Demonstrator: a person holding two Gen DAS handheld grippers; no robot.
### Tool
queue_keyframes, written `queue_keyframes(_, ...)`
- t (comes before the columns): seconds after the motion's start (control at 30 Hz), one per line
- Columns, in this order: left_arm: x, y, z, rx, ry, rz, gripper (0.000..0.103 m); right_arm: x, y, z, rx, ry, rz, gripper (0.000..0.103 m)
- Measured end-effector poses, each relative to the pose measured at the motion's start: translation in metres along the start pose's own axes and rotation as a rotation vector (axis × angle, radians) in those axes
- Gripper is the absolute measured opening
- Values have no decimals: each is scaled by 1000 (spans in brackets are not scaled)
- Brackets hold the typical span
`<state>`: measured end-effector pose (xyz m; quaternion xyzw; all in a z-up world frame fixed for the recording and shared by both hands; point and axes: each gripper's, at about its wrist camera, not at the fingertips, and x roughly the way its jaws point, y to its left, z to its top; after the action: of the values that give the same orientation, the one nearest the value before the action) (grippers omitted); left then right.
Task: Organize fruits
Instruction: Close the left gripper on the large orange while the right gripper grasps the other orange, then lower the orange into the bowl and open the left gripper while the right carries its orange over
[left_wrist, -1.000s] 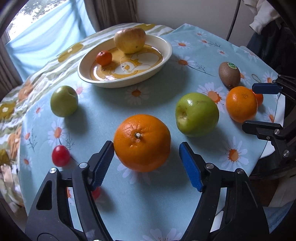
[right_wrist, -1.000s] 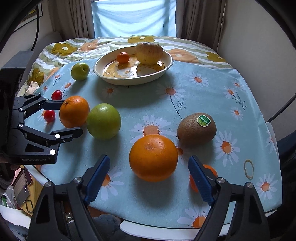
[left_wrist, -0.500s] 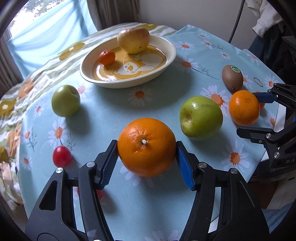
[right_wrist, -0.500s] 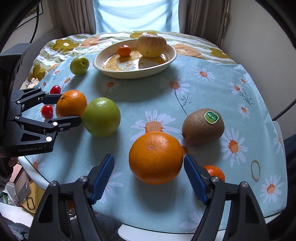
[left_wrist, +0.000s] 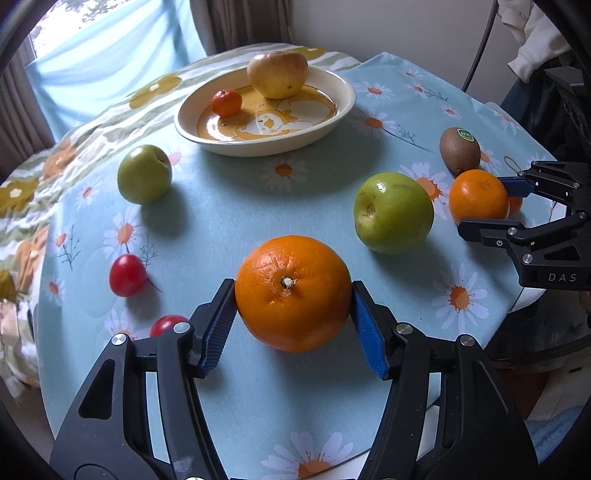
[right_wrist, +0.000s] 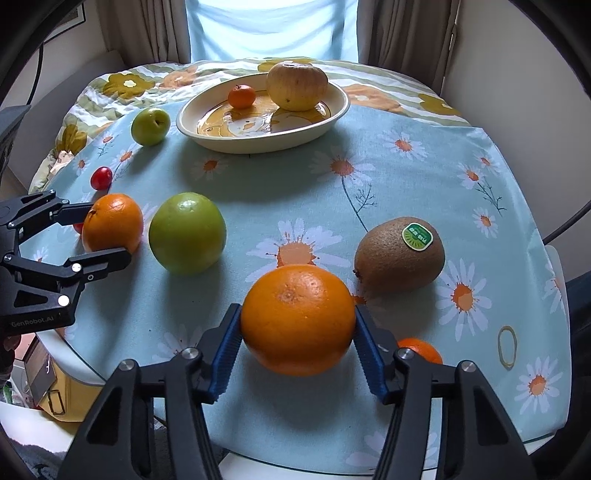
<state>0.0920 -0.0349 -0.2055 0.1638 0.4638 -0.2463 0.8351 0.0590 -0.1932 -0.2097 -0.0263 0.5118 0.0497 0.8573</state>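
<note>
Two large oranges lie on the daisy tablecloth. In the left wrist view my left gripper (left_wrist: 293, 291) is shut on the near orange (left_wrist: 293, 306), both blue pads pressed on its sides. In the right wrist view my right gripper (right_wrist: 297, 314) has the other orange (right_wrist: 297, 325) between its jaws, which are closing, and the pads touch its sides. Each wrist view also shows the other gripper side-on around its orange. A cream plate (left_wrist: 332, 122) at the back holds a yellow apple (left_wrist: 277, 74) and a small tangerine (left_wrist: 226, 102).
A big green apple (right_wrist: 187, 233) sits between the two oranges, a smaller green apple (left_wrist: 144, 173) left of the plate. A kiwi (right_wrist: 399, 255) lies by my right gripper, a small tangerine (right_wrist: 421, 349) behind its right finger. Two cherry tomatoes (left_wrist: 127, 275) lie at the left. The table edge is close.
Both grippers have closed in on their oranges: the left pads met the fruit half a second ago and stayed, the right pads have just reached theirs. Neither hand has moved.
</note>
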Motion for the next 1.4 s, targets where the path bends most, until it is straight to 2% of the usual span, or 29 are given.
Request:
queue_keyframes(0.37, -37, 0, 8, -82, -60, 36, 65, -28, -3, 13, -2, -46, 49, 54)
queue_keyframes(0.6, -68, 0, 33, -117, -129, 90, 65, -55, -14, 37, -9, -93, 97, 54)
queue_keyframes(0.87, -91, 6, 66, -151, -229, 114, 66, -83, -28, 76, -25, -162, 146, 54)
queue_keyframes(1.07, -84, 18, 93, -133, -255, 120, 66, -84, -27, 103, -55, -196, 143, 54)
queue_keyframes(1.4, -34, 50, 125, -91, -206, 67, 66, -58, -26, 138, 5, -176, 121, 54)
